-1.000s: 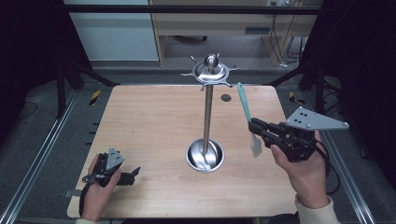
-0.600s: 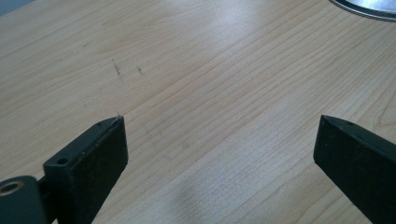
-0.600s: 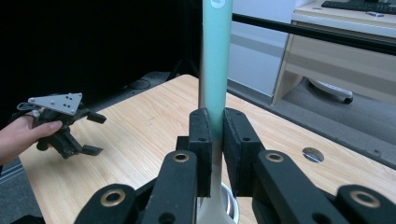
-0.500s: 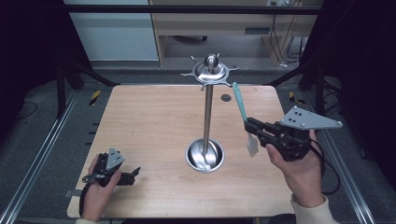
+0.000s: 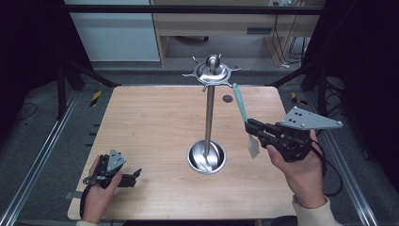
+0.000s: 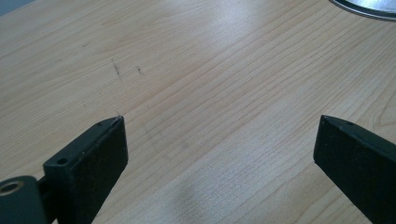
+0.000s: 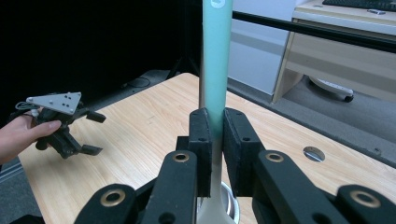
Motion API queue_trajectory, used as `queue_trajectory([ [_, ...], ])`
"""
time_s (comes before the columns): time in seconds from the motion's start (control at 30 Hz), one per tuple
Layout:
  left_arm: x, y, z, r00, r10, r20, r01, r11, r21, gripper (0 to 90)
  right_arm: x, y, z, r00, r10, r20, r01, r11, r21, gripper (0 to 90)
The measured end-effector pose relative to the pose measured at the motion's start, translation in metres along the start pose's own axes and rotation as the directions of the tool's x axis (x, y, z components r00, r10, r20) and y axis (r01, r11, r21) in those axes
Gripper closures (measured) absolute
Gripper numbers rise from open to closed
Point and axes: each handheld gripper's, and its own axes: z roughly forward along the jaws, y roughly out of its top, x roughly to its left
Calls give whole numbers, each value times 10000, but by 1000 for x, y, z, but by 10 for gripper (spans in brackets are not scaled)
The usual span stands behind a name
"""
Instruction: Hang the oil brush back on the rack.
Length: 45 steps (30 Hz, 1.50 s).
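Surface: light wooden table, dark room around it.
Right gripper: jaws clamped on the teal-handled spatula, handle up, pale blade hanging below, right of the stand.
Stand: steel pole on a bowl base, hook ring at the top.
Left gripper: jaws apart, empty, resting near the table's front-left corner.
Advice: lift, line the handle's end hole up with a hook; release once it hangs.

A tall steel stand with a round bowl base rises mid-surface. To its right, the right gripper clamps a teal-handled spatula, blade down. Well left of the base, the left gripper rests, jaws apart.
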Motion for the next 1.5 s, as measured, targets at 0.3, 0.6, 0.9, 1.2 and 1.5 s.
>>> queue_trajectory([
  [0.3, 0, 0, 0, 10000, 0, -1, 0, 10000, 0, 27, 0, 1, 5, 10000, 39, 5, -39, 10000, 57, 822],
  [0.6, 0, 0, 0, 10000, 3, 3, -3, 10000, 4, 27, 1, 0, 14, 9999, 95, 45, -95, 10000, 12, 822],
  [0.9, 0, 0, 0, 10000, 2, 5, -2, 10000, 1, 27, 4, -4, 27, 9997, 147, 206, -141, 9995, -281, 823],
  [1.2, 0, 0, 0, 10000, -28, 5, 28, 10000, -26, 27, 5, -9, 35, 9994, 271, 225, -257, 9978, -611, 823],
  [1.5, 0, 0, 0, 10000, -20, 0, 20, 10000, -25, 27, 5, -12, 40, 9991, 380, 173, -364, 9960, -811, 823],
])
